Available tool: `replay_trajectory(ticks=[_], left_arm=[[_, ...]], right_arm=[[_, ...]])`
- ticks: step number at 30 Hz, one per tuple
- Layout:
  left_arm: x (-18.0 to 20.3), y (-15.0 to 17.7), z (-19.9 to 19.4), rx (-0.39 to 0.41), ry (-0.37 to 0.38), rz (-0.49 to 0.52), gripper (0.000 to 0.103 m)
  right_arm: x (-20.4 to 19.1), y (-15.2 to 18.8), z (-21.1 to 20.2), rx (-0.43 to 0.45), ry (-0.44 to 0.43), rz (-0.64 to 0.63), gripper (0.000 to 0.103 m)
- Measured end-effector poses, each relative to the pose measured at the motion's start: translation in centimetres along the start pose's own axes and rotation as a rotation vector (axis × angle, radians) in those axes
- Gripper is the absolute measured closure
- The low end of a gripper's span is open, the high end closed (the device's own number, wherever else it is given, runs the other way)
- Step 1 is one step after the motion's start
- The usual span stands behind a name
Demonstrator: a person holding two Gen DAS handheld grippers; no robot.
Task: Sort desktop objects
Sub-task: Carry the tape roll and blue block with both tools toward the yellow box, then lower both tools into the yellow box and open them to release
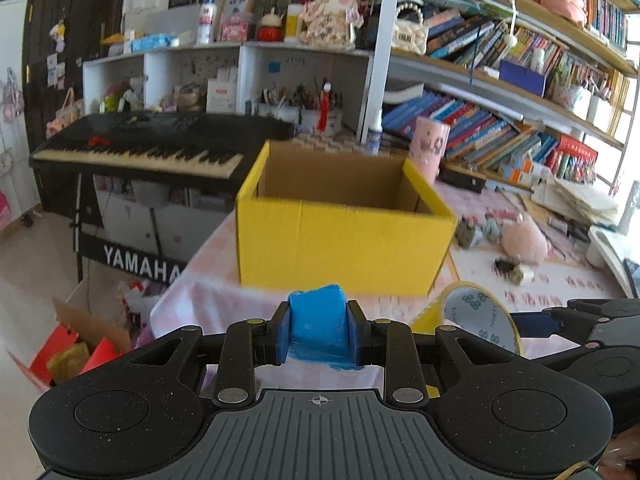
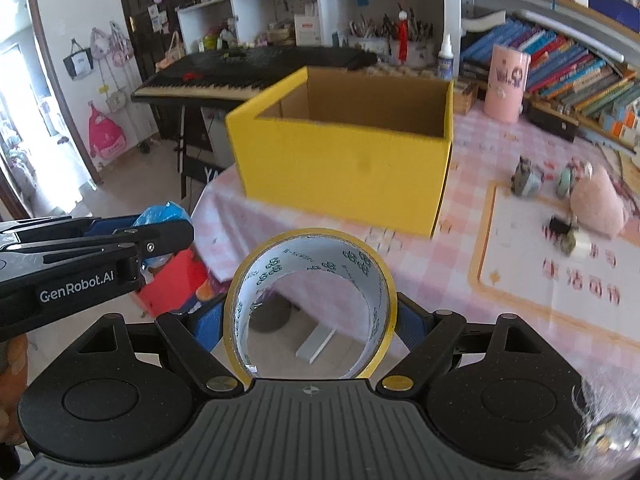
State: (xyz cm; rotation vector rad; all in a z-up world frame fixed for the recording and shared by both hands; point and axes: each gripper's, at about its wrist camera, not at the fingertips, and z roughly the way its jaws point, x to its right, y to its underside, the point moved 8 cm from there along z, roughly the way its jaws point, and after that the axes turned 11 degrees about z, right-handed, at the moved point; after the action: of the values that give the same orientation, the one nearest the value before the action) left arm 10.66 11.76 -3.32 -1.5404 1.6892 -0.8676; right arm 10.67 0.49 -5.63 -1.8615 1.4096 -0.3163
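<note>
The left tongs (image 1: 319, 330) pinch a blue block (image 1: 318, 320) between their blue pads, holding it in the air just off the near-left corner of the tabletop (image 1: 224, 292), in front of the yellow cardboard box (image 1: 340, 236). From the right wrist view, the same left tongs (image 2: 168, 226) reach in from the left edge with the blue block (image 2: 162, 214) showing at their tip, level with the tabletop's left edge.

The right tongs (image 2: 310, 322) clamp a roll of yellow tape (image 2: 310, 304) on its outer sides, the roll upright with its open core facing the camera; floor and a white table leg show through the core. The roll (image 1: 476, 316) also appears at the right of the left wrist view, just beside the left tongs.

The open-topped box (image 2: 344, 164) stands near the left edge of the tabletop (image 2: 440, 280), which wears a pink checked cloth. Its brown inside is visible, but not its floor. Toward the right edge of the tabletop lie a pink plush toy (image 2: 596, 204) and several small items too blurred to name. A pink cylinder (image 2: 506, 82) stands near the far edge, behind the box's right corner. A black keyboard (image 1: 160, 146) stands beyond the left edge.
</note>
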Motion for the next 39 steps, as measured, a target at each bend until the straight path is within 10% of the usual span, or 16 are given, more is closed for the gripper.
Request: replay_trajectory(ticks=[20, 39], left_arm=[[-1.2, -11.3, 8.8, 0.108, -0.099, -0.003, 0.077], [-1.9, -10.7, 22.4, -0.122, -0.065, 0.008, 0.077]], right_arm=[[3.5, -15.4, 5.3, 0.192, -0.072, -0.136, 0.02], [6.0, -20.8, 20.1, -0.035, -0.07, -0.555, 0.02]])
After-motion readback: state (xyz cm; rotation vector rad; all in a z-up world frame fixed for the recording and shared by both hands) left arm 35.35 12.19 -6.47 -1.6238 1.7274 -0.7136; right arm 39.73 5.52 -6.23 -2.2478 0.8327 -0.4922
